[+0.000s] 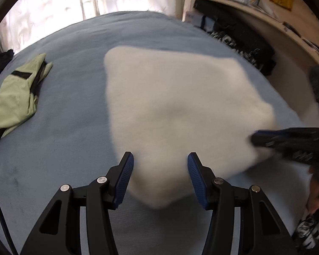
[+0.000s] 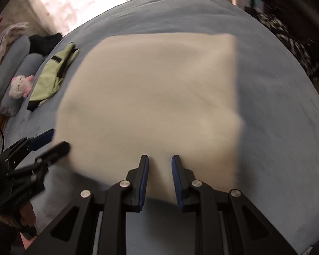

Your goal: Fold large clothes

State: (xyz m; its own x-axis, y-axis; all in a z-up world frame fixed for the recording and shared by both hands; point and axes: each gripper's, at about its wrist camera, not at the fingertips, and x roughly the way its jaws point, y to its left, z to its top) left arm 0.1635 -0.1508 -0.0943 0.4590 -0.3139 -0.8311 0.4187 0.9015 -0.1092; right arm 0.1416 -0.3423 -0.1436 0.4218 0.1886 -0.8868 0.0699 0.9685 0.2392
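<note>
A white fleece garment [image 1: 176, 97] lies folded into a rough square on the blue bed [image 1: 63, 148]; its near edge is lifted, with a shadow under it. My left gripper [image 1: 160, 159] is shut on the near corner, and the thick cloth fills the gap between its blue pads. In the right wrist view the garment [image 2: 155, 89] spreads ahead, and my right gripper [image 2: 160, 159] is shut on its near edge with the jaws narrow. The right gripper [image 1: 257, 138] shows blurred at the garment's right corner. The left gripper [image 2: 53, 142] sits at the left corner.
A light green jacket [image 2: 51, 78] lies on the bed to the left of the garment. Beyond it are grey pillows [image 2: 17, 63] and a pink-and-white plush toy [image 2: 21, 86]. Dark clothes [image 1: 244, 40] and a wooden shelf [image 1: 265, 6] stand off the bed's right side.
</note>
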